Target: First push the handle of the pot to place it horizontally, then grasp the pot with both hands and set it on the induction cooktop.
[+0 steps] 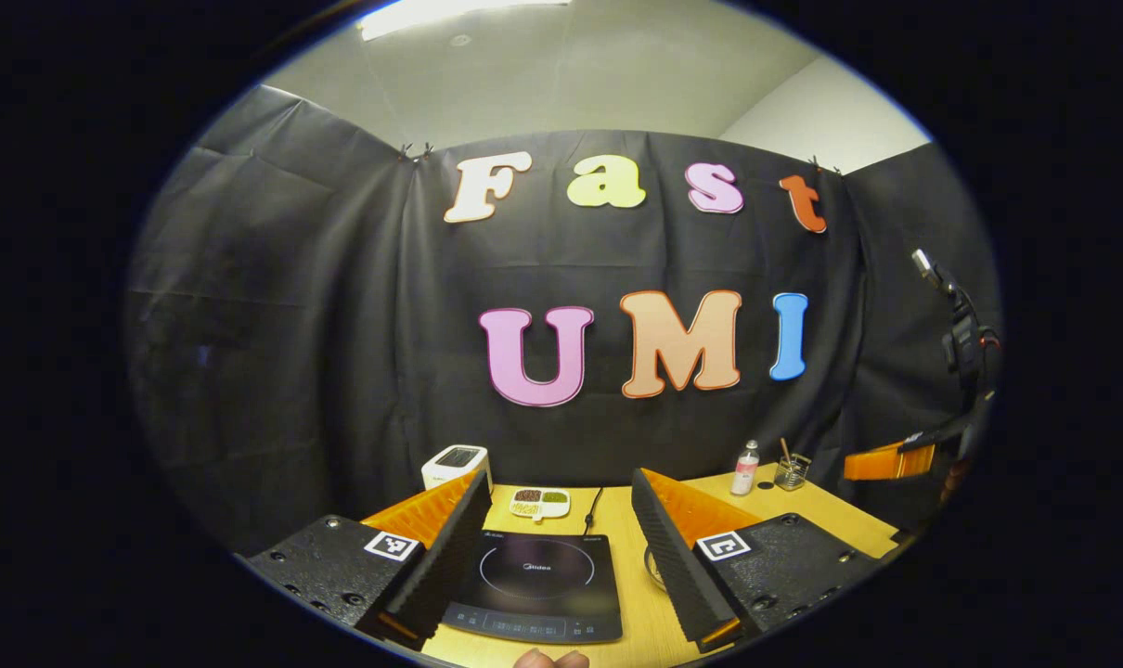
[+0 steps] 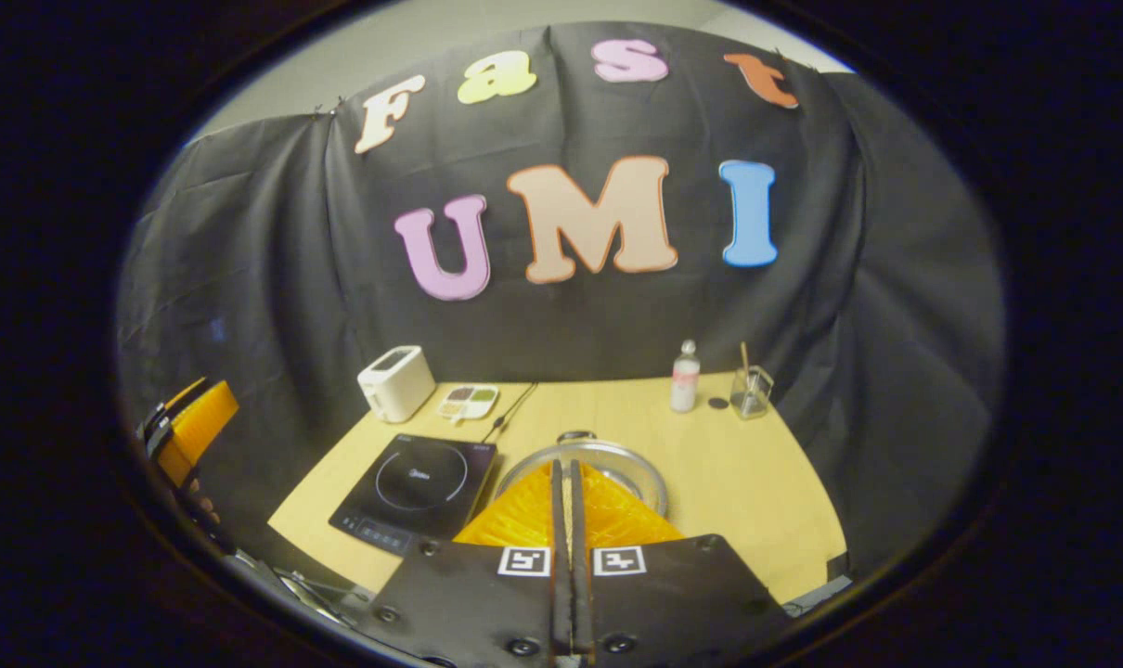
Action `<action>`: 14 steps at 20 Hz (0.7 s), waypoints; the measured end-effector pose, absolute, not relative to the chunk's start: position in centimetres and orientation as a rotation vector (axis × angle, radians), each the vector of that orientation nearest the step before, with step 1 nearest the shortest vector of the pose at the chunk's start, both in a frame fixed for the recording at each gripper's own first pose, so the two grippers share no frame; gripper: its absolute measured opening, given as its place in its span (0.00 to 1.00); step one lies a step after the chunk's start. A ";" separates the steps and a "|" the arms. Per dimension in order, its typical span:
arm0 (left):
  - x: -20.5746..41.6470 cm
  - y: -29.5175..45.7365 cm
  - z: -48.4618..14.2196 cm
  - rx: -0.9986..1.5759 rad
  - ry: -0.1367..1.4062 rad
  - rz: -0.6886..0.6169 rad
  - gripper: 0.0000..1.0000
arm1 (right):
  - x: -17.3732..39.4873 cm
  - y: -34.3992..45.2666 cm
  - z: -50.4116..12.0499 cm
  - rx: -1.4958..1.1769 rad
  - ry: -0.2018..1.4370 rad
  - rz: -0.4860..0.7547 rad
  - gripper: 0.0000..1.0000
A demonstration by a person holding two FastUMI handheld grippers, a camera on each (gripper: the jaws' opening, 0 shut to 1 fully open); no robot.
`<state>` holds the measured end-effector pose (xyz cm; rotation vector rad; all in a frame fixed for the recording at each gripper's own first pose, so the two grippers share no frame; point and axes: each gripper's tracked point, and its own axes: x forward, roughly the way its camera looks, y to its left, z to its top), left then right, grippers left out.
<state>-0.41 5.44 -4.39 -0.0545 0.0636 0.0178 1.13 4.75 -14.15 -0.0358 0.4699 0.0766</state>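
A steel pot (image 2: 628, 470) stands on the wooden table (image 2: 756, 482), just right of the black induction cooktop (image 2: 418, 484). One small loop handle (image 2: 575, 434) shows at its far rim. My right gripper (image 2: 567, 464) is shut with nothing between its fingers, its tips hanging over the pot's near side. My left gripper (image 1: 559, 478) is open and held above the cooktop (image 1: 534, 580), which lies between its fingers. A sliver of the pot (image 1: 652, 566) peeks out behind the left gripper's right finger. Each gripper appears orange at the other view's edge: the left gripper (image 2: 190, 422) and the right gripper (image 1: 886, 461).
Along the back of the table stand a white toaster (image 2: 396, 382), a divided dish of seasonings (image 2: 469, 401), a small bottle (image 2: 683, 376) and a glass with sticks (image 2: 752, 390). A black cord (image 2: 510, 413) runs back from the cooktop. A camera on a stand (image 1: 961, 334) rises at the right.
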 end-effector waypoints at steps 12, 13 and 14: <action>3.0 4.2 -8.2 -0.017 0.236 0.160 0.95 | 5.6 5.6 -23.8 0.055 0.684 0.321 0.00; 3.1 4.1 -8.4 -0.005 0.253 0.175 0.95 | 5.6 5.8 -24.7 0.068 0.707 0.342 0.00; 3.1 3.8 -8.6 0.002 0.264 0.185 0.90 | 5.7 6.0 -25.5 0.078 0.728 0.359 0.03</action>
